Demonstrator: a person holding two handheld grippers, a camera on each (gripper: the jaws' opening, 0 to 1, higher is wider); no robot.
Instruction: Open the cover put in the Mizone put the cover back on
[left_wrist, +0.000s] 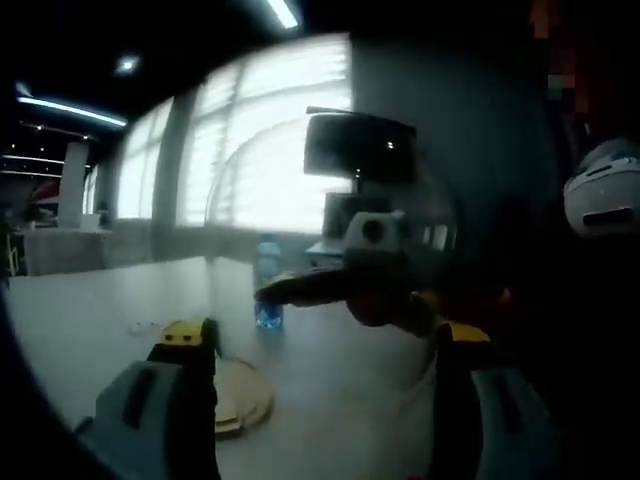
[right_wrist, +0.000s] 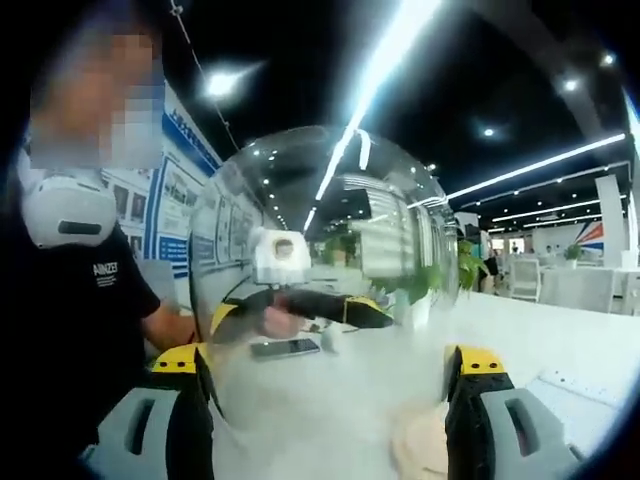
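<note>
The clear dome cover (right_wrist: 320, 300) hangs between both hand-held grippers, lifted off the worktop (left_wrist: 90, 310). In the right gripper view it sits between that gripper's yellow-tipped jaws, which press its sides, so the right hand-held gripper (right_wrist: 325, 375) is clenched on it. In the left gripper view the same dome (left_wrist: 330, 230) stands between the left hand-held gripper (left_wrist: 325, 340) jaws; whether they pinch it I cannot tell.

I judge the cover light, thin, rigid and slick, probably plastic. It may flex or slip under a hard squeeze. The low wall near the rim looks the safest hold, with opposed pressure from both sides.

The Mizone bottle (left_wrist: 268, 285), blue-tinted and upright, stands on the worktop beyond, well apart from the round wooden base (left_wrist: 245, 395) lying near the left jaws. Being narrow and upright, it could tip if nudged; take it mid-body.
</note>
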